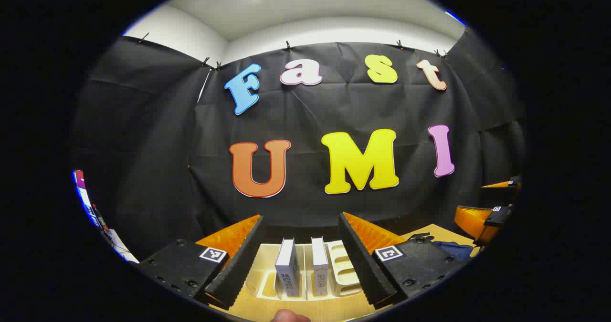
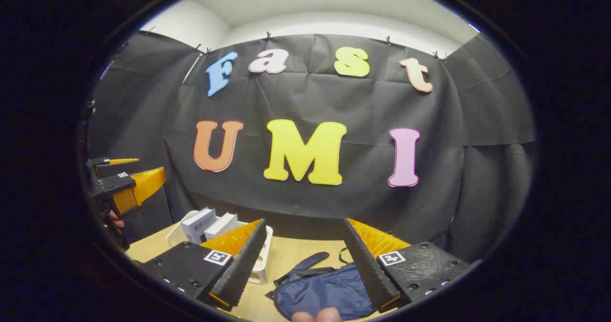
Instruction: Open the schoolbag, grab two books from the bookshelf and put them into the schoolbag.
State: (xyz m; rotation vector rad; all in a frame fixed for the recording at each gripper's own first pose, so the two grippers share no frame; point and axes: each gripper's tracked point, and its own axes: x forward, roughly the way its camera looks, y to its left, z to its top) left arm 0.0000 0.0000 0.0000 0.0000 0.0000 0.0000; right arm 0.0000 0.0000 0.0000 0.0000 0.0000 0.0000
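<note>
In the left gripper view, the left gripper (image 1: 300, 260) hangs above the wooden counter (image 1: 329, 310) with its jaws spread wide and nothing between them; framed in that gap stands a cream bookshelf (image 1: 341, 272) with slotted dividers, holding two books (image 1: 303, 267) upright side by side, spines facing the camera. Neither finger touches the books or the shelf — they sit beyond the fingertips. At the far right of this view the right gripper (image 1: 496, 200) shows farther off, also released, and below it a corner of the dark blue schoolbag (image 1: 456, 250) lies on the counter, apart from the shelf. In the right gripper view, the right gripper's (image 2: 305, 262) own jaws are likewise wide apart and empty, poised over the schoolbag (image 2: 324, 293), which lies flat on the counter (image 2: 286, 257) with a strap (image 2: 305, 264) trailing toward the bookshelf (image 2: 262, 260). Whether the bag's zip is open cannot be told from here. The two books (image 2: 207, 224) lean in the shelf to the left of the bag, partly hidden behind the left finger. The left gripper (image 2: 126, 179) shows at the left edge with a hand (image 2: 114, 219) beneath it — well apart from the bag. A fingertip (image 2: 317, 316) peeks in at the bottom edge.
</note>
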